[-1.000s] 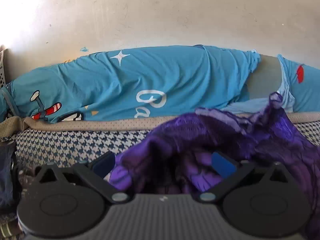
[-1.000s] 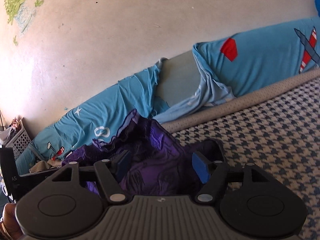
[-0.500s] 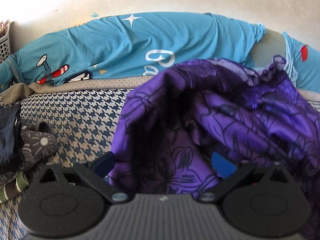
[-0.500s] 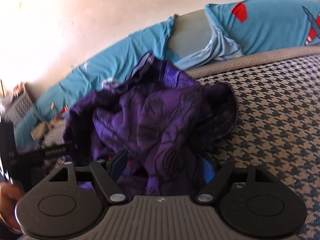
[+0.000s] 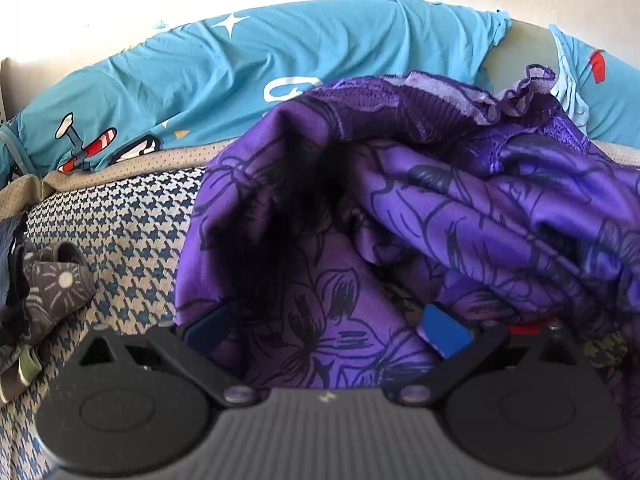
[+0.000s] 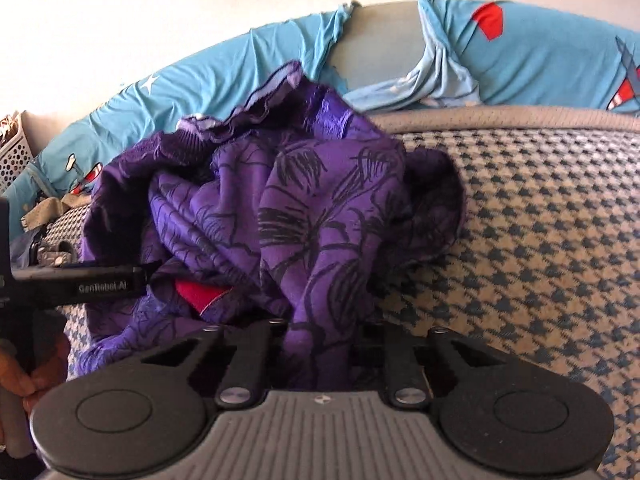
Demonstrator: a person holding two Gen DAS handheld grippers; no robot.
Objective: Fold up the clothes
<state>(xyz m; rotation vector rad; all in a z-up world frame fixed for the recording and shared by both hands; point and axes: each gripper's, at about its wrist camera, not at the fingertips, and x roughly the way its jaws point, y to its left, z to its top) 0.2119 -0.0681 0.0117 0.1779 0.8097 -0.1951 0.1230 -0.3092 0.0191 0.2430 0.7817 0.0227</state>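
Observation:
A crumpled purple garment (image 5: 400,220) with a black flower print lies heaped on the houndstooth bed cover (image 5: 120,232). My left gripper (image 5: 324,326) stands open low over it, and a flat fold of purple cloth lies between its blue pads (image 5: 444,328). In the right wrist view the same garment (image 6: 300,220) fills the middle. My right gripper (image 6: 320,332) is closing with a bunched fold of the purple cloth between its jaws, which hides the pads. A scrap of red fabric (image 6: 200,294) shows under the heap. The left gripper's body (image 6: 100,280) reaches in from the left.
A long blue cartoon-print bolster (image 5: 280,60) runs along the wall behind the bed. Dark patterned clothes (image 5: 48,284) lie at the left edge. A white basket (image 6: 14,152) stands far left. Bare houndstooth cover (image 6: 540,240) stretches to the right. A hand (image 6: 24,380) shows at the lower left.
Both grippers have dropped and tipped down toward the purple heap, which now fills each view. The right jaws have drawn together on a fold of it. The left jaws stay open.

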